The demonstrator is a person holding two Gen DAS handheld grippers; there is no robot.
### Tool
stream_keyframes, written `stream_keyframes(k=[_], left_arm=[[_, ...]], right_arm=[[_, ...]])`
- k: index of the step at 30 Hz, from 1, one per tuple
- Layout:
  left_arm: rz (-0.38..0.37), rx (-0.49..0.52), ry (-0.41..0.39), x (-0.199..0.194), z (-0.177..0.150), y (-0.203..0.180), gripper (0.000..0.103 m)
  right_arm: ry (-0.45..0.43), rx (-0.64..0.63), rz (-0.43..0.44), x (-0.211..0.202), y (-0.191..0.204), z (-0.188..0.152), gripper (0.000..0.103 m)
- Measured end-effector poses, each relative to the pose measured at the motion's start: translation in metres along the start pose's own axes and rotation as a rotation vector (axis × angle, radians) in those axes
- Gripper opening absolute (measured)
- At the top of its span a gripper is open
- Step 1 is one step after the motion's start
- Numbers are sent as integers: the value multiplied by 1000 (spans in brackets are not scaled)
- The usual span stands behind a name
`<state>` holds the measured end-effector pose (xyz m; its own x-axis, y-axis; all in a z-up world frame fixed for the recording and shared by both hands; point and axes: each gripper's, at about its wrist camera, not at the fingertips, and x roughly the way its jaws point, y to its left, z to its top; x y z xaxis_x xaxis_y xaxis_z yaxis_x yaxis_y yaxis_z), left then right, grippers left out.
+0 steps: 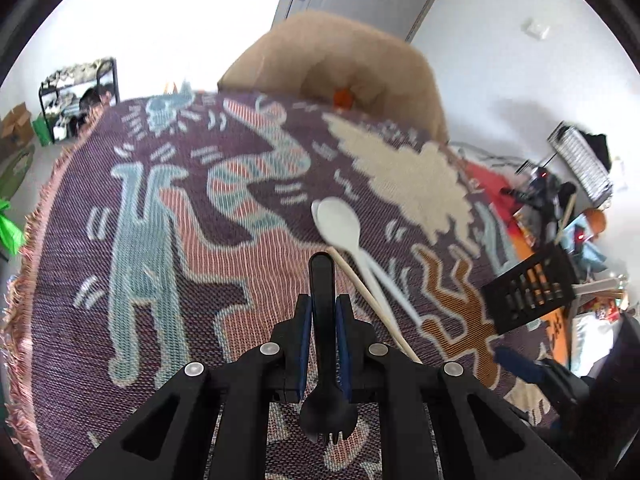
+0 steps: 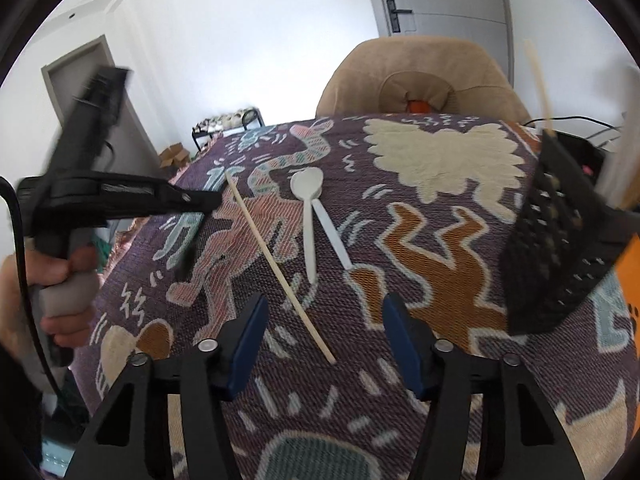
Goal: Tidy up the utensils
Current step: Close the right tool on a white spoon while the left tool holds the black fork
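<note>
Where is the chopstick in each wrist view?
Left wrist: chopstick runs diagonally right of centre, beside the left gripper.
Right wrist: chopstick lies diagonally at centre, ending between the right gripper's jaws.
Shared landmark: white spoons just right of it.

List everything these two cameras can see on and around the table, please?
black spork: one, black, clamped in the left gripper
white spoons: two, white, overlapping mid-table
chopstick: one, pale wood, lying slantwise beside the spoons
utensil basket: one, black, perforated, at the table's right edge, sticks standing in it
tablecloth: one, purple woven with figures
chair: one, tan, behind the table
left gripper: black, blue pads, shut on the spork
right gripper: open over the chopstick's near end
hand: one, on the left gripper's handle
</note>
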<state>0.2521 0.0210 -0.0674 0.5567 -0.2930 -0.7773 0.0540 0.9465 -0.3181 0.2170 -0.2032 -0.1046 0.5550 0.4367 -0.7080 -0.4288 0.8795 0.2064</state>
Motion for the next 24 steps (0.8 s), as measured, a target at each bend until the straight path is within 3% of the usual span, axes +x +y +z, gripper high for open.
stream_keyframes(k=[5, 20, 22, 24], left_arm=[[-10, 1, -43, -15, -2, 7, 12], [-53, -75, -154, -51, -2, 53, 12], [-58, -81, -164, -53, -2, 57, 12], [-64, -88, -168, -55, -3, 60, 12]], right_arm=[[44, -15, -12, 27, 5, 12, 42], [185, -87, -72, 89, 20, 29, 39], [179, -83, -78, 91, 18, 28, 35], [170, -100, -103, 91, 18, 27, 22]])
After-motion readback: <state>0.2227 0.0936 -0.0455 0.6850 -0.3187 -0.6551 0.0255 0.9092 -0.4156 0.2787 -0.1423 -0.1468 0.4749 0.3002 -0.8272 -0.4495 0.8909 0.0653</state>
